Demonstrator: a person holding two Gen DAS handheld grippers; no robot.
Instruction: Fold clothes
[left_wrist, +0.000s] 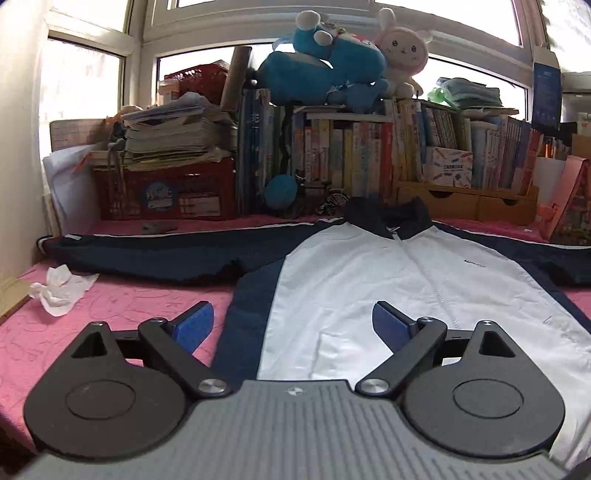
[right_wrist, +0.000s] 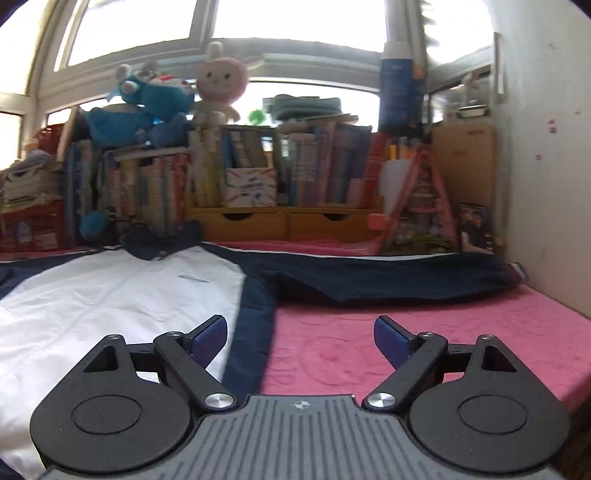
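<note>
Black left claw (left_wrist: 293, 323), blue pads, ribbed grey body, silver screws, right claw (right_wrist: 300, 338) alike

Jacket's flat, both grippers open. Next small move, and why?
Probably reach the right gripper forward to the navy sleeve and pinch it near the cuff. The jacket lies spread front-up with both sleeves straight out, nothing folded yet, and the left gripper also hangs open and empty.

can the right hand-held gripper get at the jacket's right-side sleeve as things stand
Probably yes. The right hand-held gripper is open and holds nothing, and the navy sleeve lies flat and stretched out on the pink cover ahead of it. Only bare cover lies between them, with nothing resting on the sleeve.
</note>
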